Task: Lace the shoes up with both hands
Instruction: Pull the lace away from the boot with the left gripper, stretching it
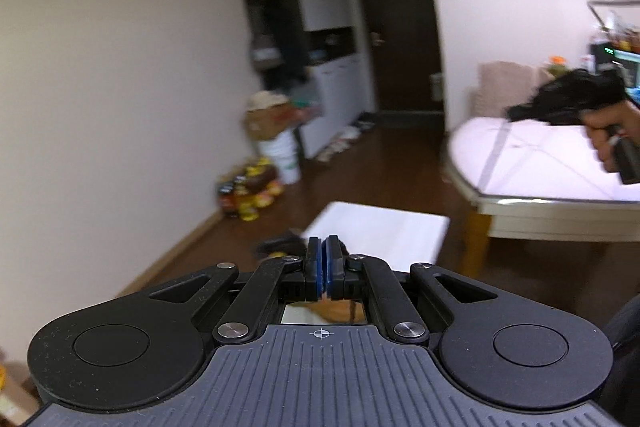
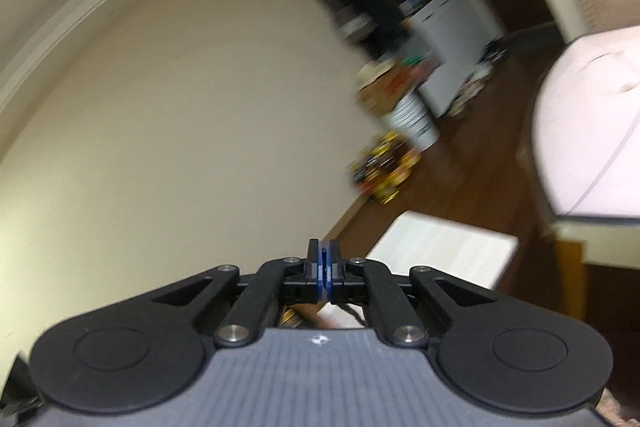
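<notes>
Claws closed on nothing, my left claw (image 1: pixel 324 267) and right claw (image 2: pixel 325 267) face a blurred room, what may be the shoe (image 1: pixel 278 247) dark at lower centre; arriving shut and fast, I could knock it aside.

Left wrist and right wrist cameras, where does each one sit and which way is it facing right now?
Left wrist view: sits behind the shut left claw, facing down a room toward the dark door; a hand holding the other black device shows at right.
Right wrist view: sits behind the shut right claw, tilted, facing the cream wall; no hand shows.
Shared: the white flat-topped low stand, white bucket, white-topped table.
</notes>
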